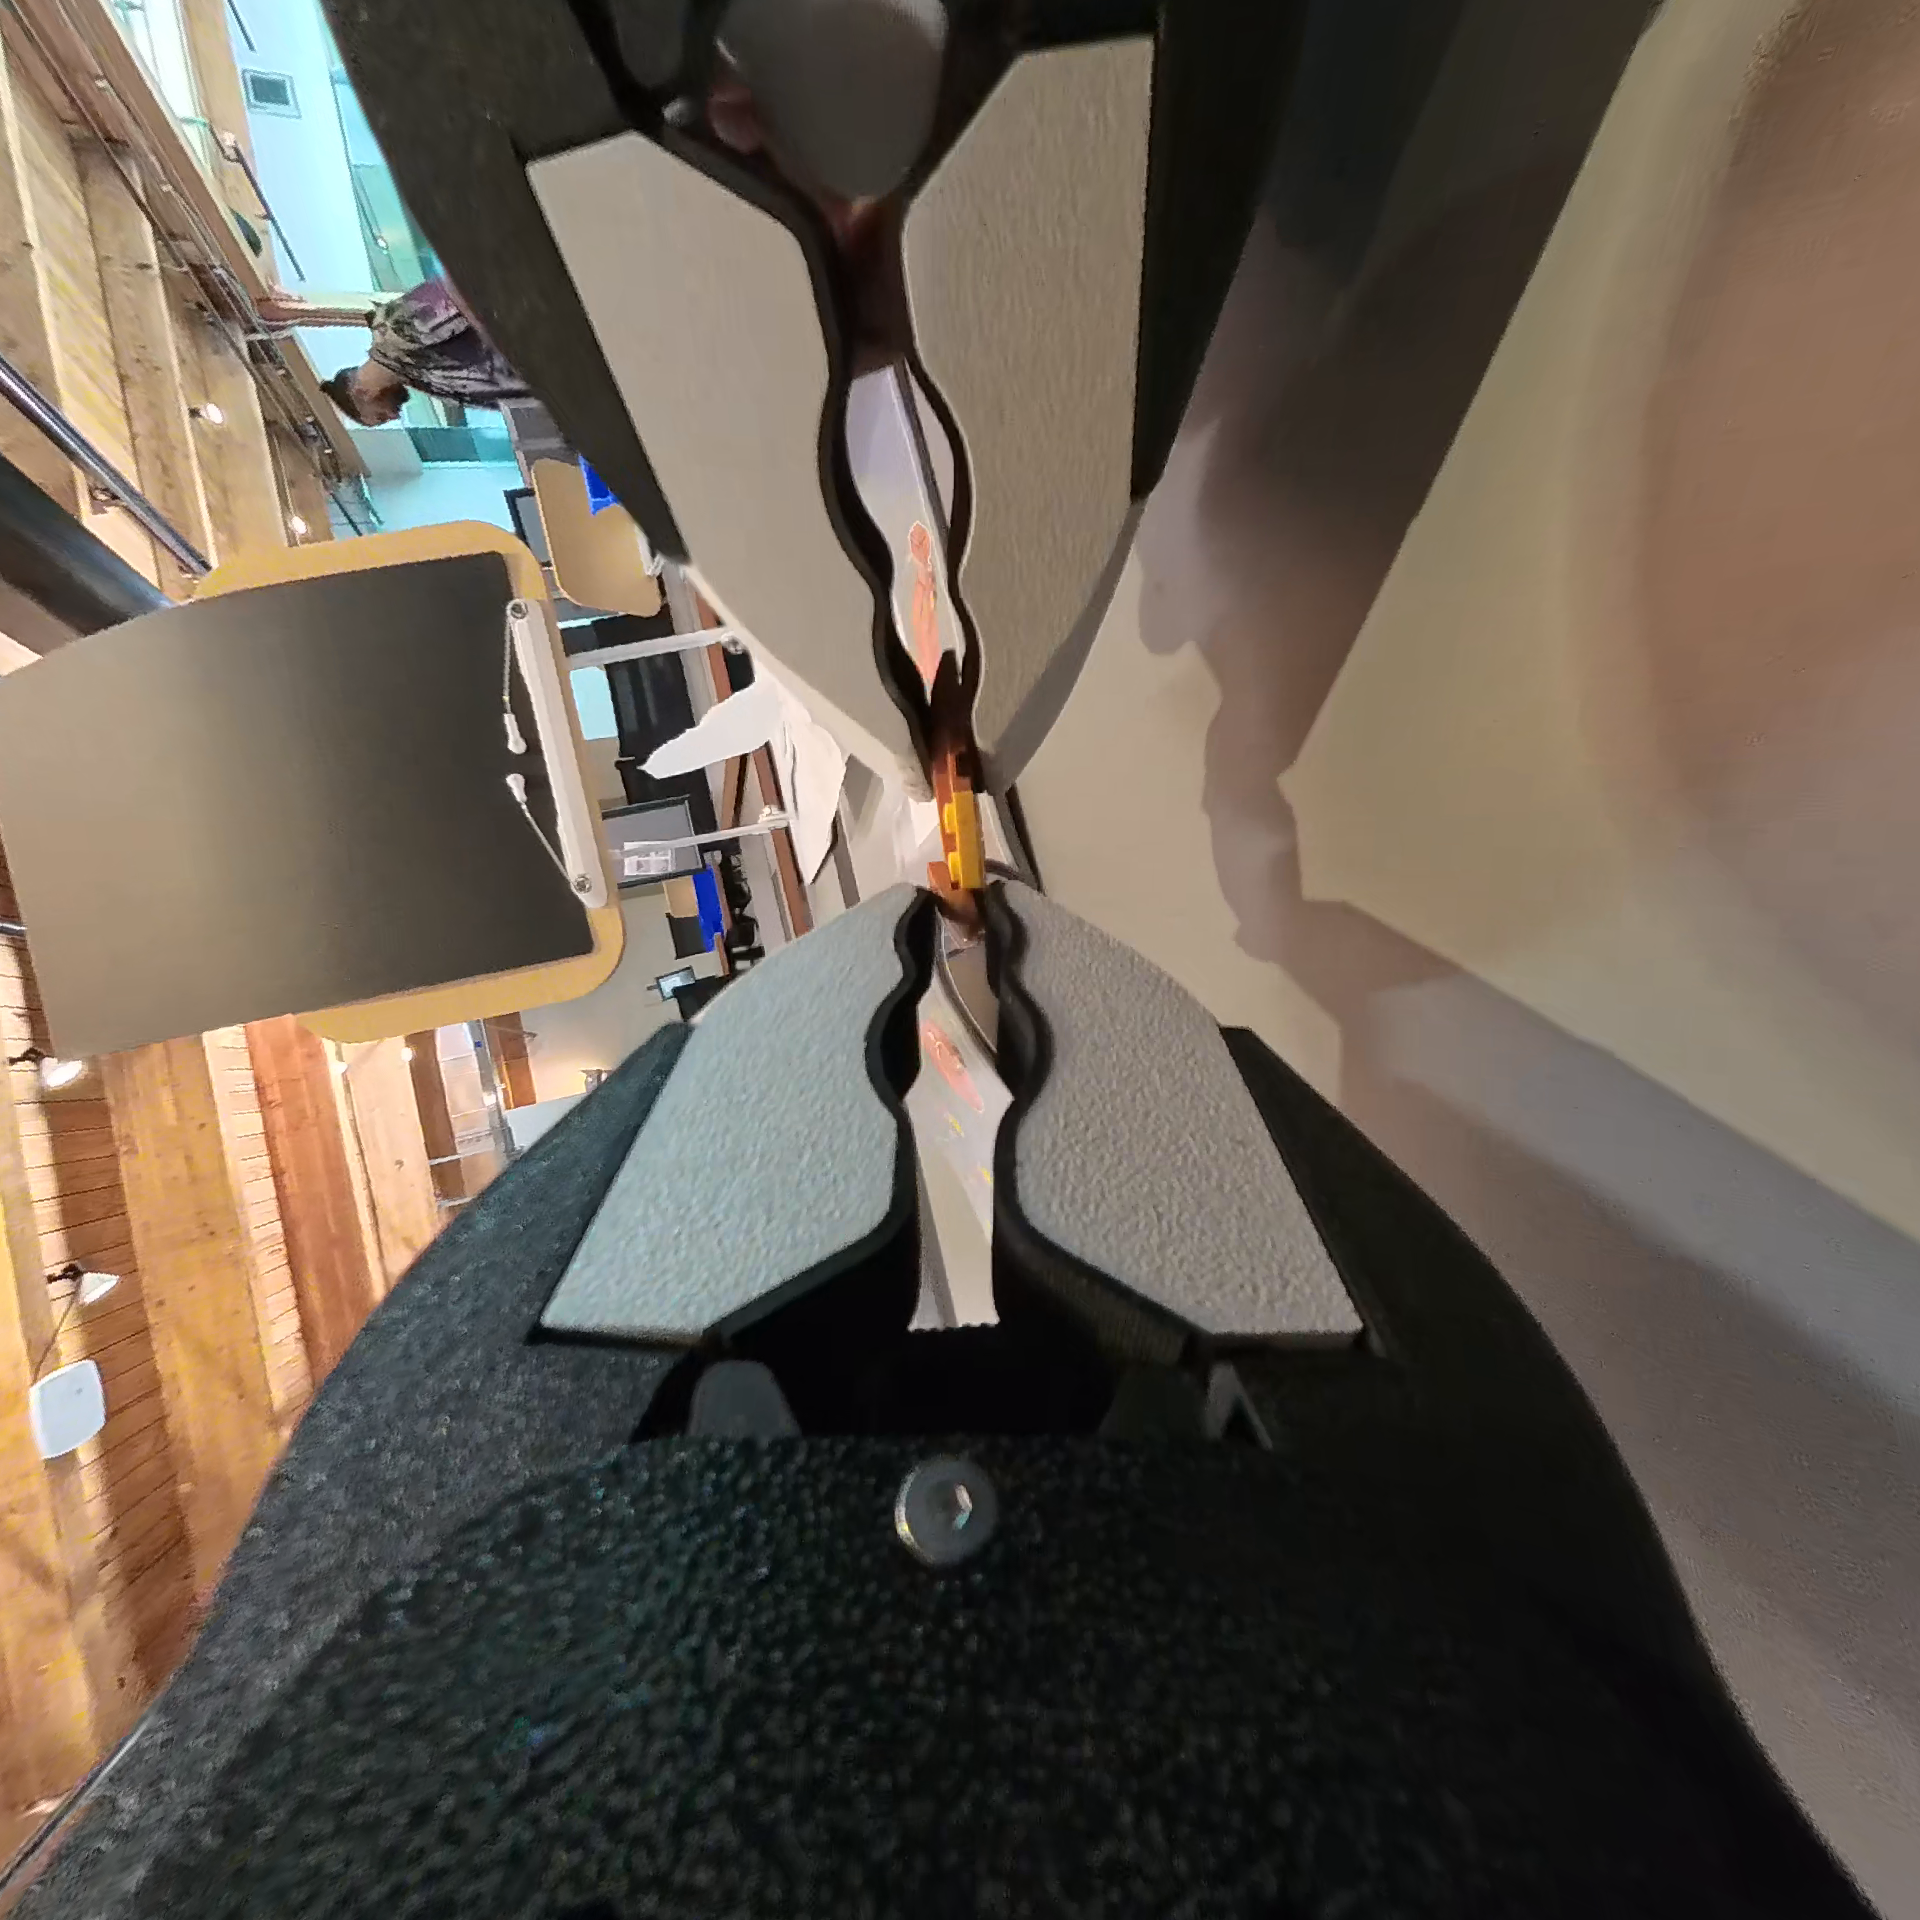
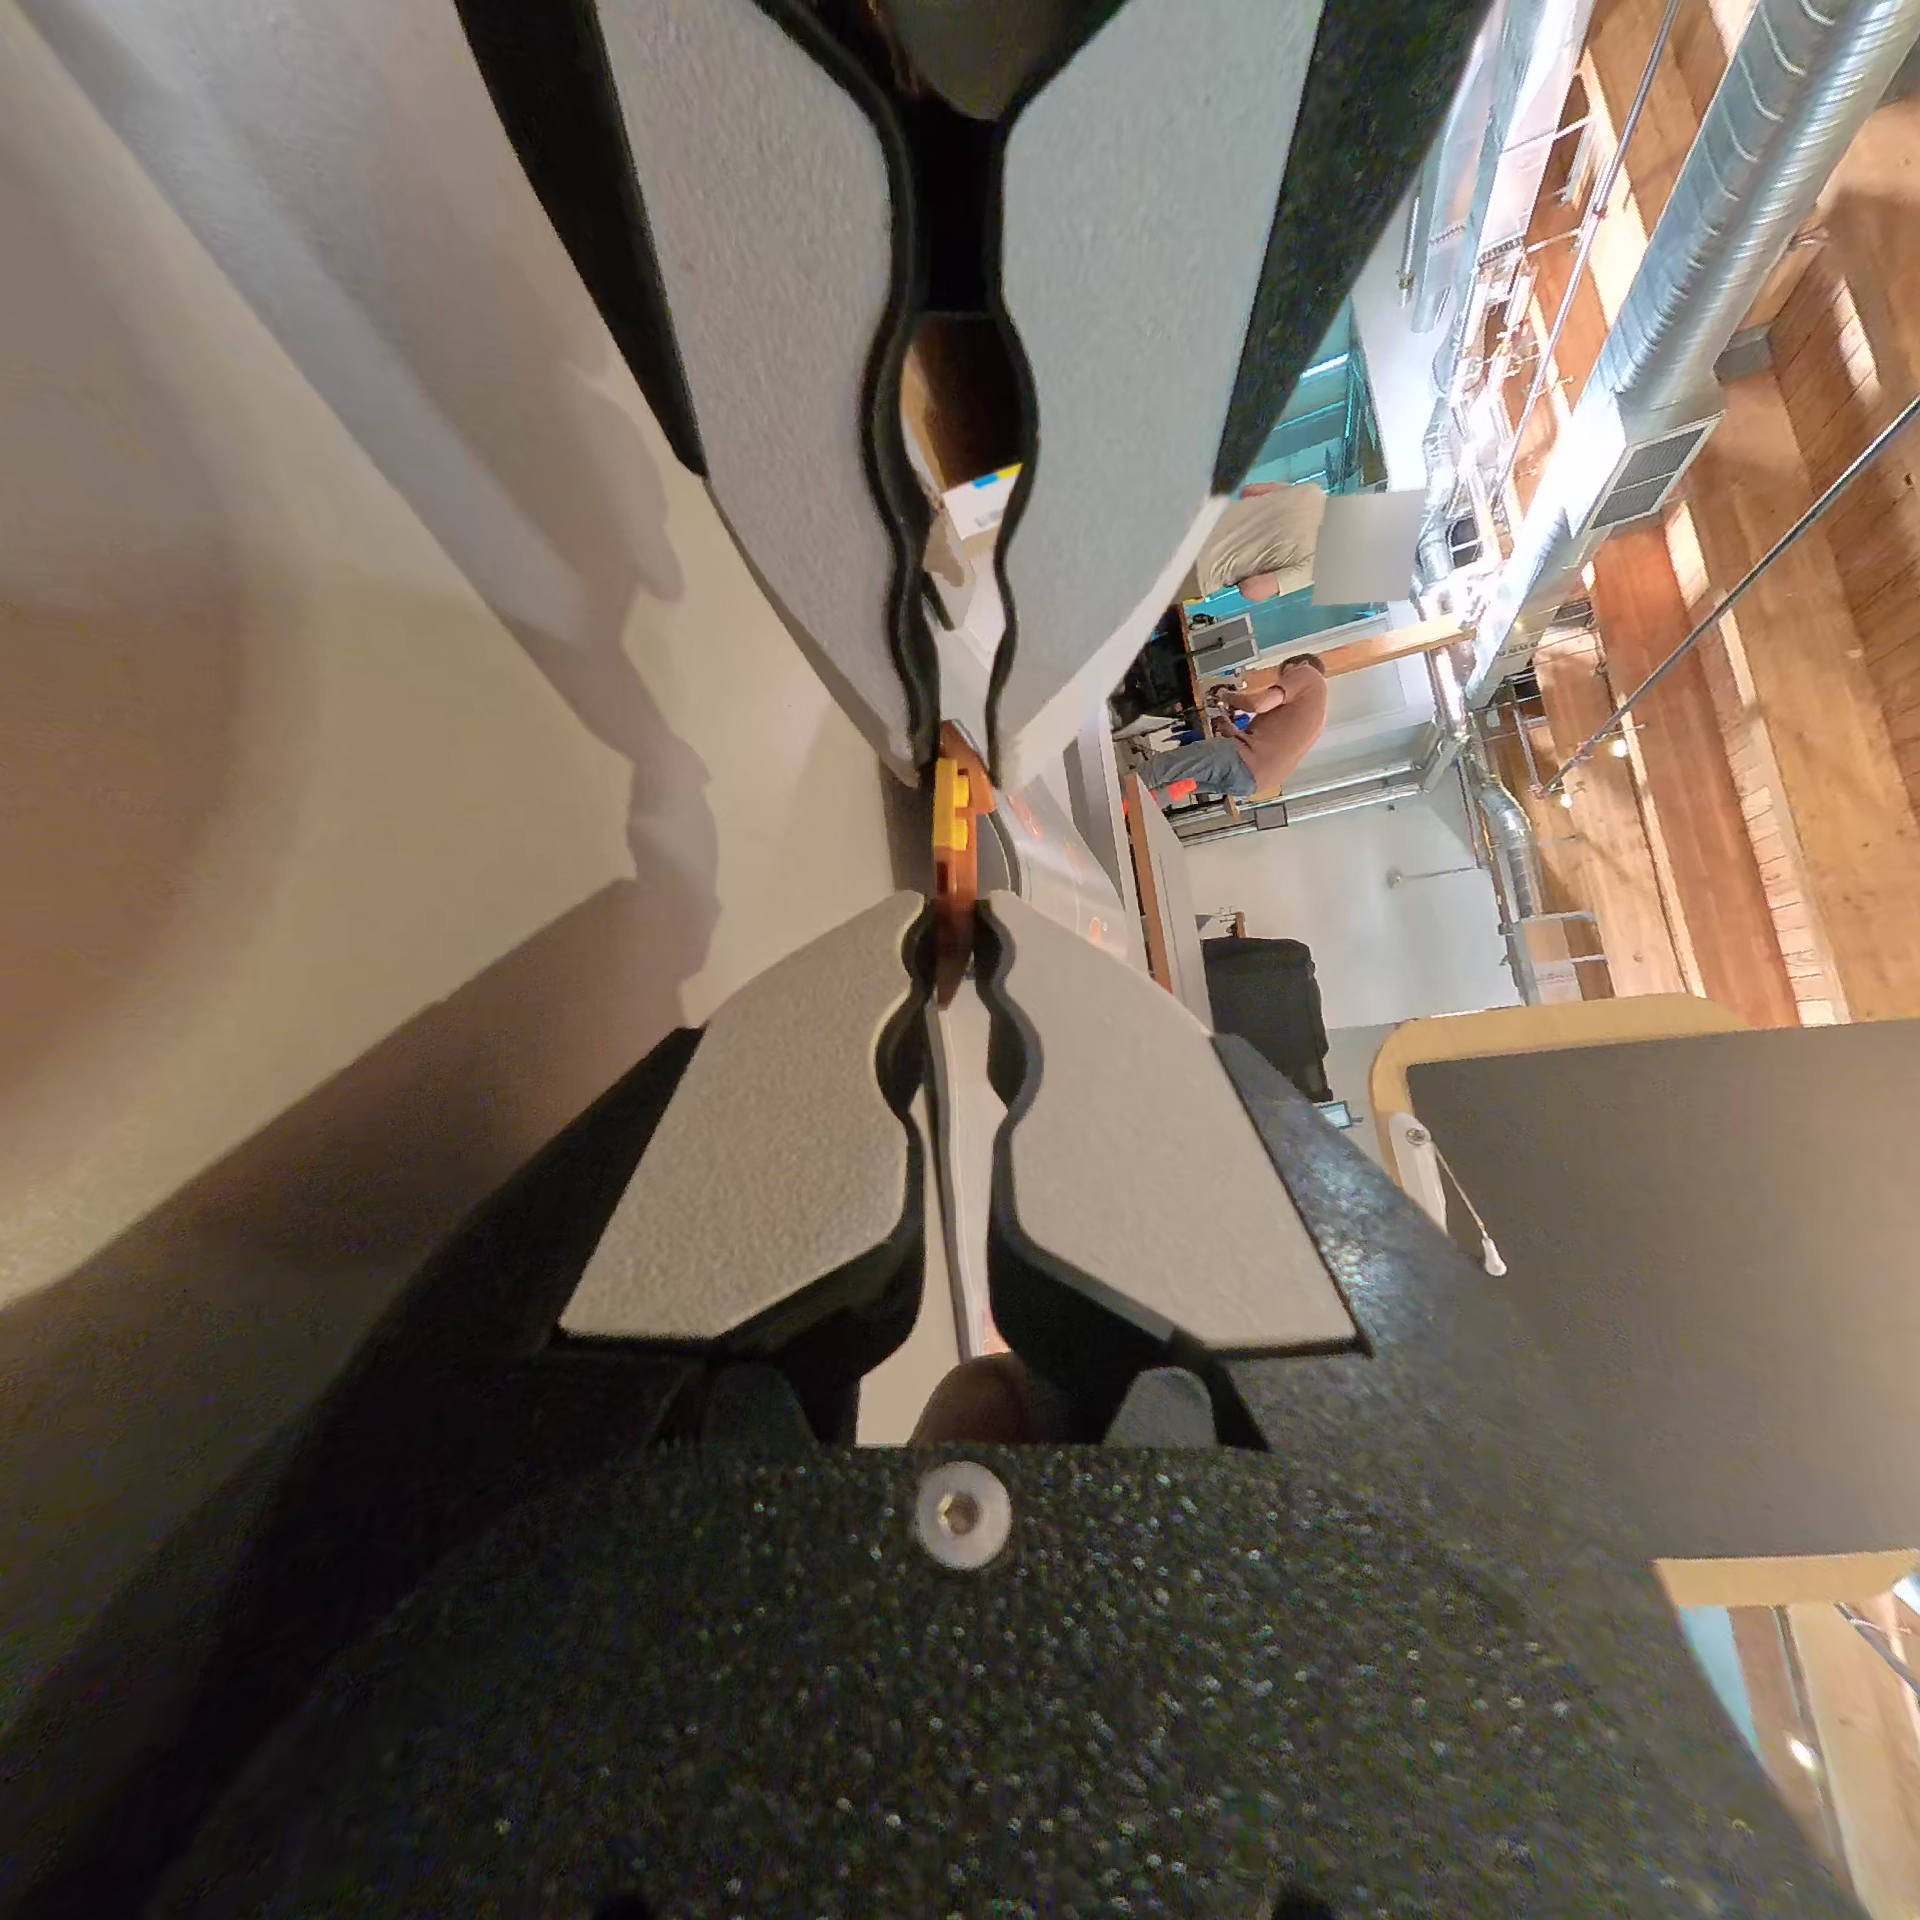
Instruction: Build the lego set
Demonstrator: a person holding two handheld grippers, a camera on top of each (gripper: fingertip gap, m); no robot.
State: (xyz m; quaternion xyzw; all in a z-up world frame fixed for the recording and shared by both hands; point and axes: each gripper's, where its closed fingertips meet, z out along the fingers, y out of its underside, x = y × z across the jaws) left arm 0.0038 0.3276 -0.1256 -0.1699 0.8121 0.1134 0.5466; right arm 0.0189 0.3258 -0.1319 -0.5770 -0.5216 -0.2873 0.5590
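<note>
My two grippers face each other tip to tip over a pale tabletop [image 1: 1455, 790]. Between them is a thin orange brick plate [image 1: 948, 777] with a small yellow brick [image 1: 968, 842] stuck on it. My left gripper [image 1: 958, 906] is shut on the plate's end beside the yellow brick. My right gripper [image 1: 948, 743] comes in from the top of the left wrist view and pinches the other end. In the right wrist view my right gripper [image 2: 951, 935] is shut on the orange plate [image 2: 958, 883]. The yellow brick [image 2: 948, 805] sits close to the left gripper [image 2: 954, 753] opposite.
A light mat with orange pictures [image 1: 925, 603] lies on the table behind the bricks. Dark panels with tan rims [image 1: 291, 790] stand beyond the table and also show in the right wrist view [image 2: 1662, 1299]. People [image 2: 1257, 727] are far off in the room. The grippers are tip to tip, or close to it.
</note>
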